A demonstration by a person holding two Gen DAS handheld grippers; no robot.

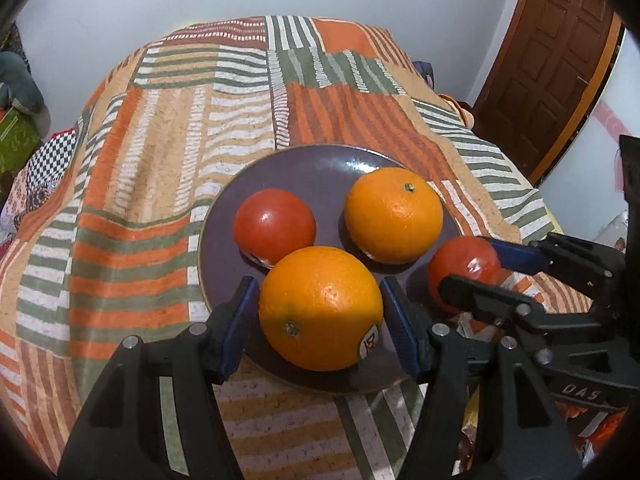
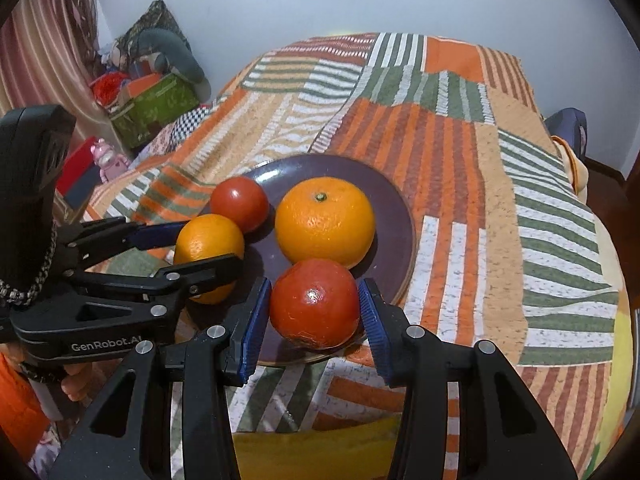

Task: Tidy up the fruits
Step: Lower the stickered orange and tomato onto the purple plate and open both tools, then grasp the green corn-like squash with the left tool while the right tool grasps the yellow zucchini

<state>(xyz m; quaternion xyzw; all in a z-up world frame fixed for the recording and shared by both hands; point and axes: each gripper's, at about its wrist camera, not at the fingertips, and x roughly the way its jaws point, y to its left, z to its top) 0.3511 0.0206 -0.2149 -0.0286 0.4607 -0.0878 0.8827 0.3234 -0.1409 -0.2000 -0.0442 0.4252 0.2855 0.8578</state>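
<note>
A dark purple plate [image 1: 320, 168] [image 2: 384, 192] lies on the striped bedspread and bears two oranges and two tomatoes. My left gripper [image 1: 318, 320] is open around the near orange [image 1: 320, 308], with small gaps at both pads; this orange also shows in the right wrist view [image 2: 208, 244]. My right gripper [image 2: 314, 312] is open around the near tomato [image 2: 316, 304] at the plate's front edge, pads close beside it; the left wrist view shows the same tomato [image 1: 464, 268]. A second orange [image 1: 394, 214] [image 2: 326, 220] and second tomato [image 1: 274, 224] [image 2: 239, 203] sit farther back.
The striped bedspread [image 1: 160, 152] [image 2: 500, 200] covers the bed. A brown door [image 1: 560, 60] stands at the right. Boxes and clutter [image 2: 148, 100] and a pink toy [image 2: 106, 158] lie beside the bed at the left. A yellow item [image 2: 312, 452] lies under my right gripper.
</note>
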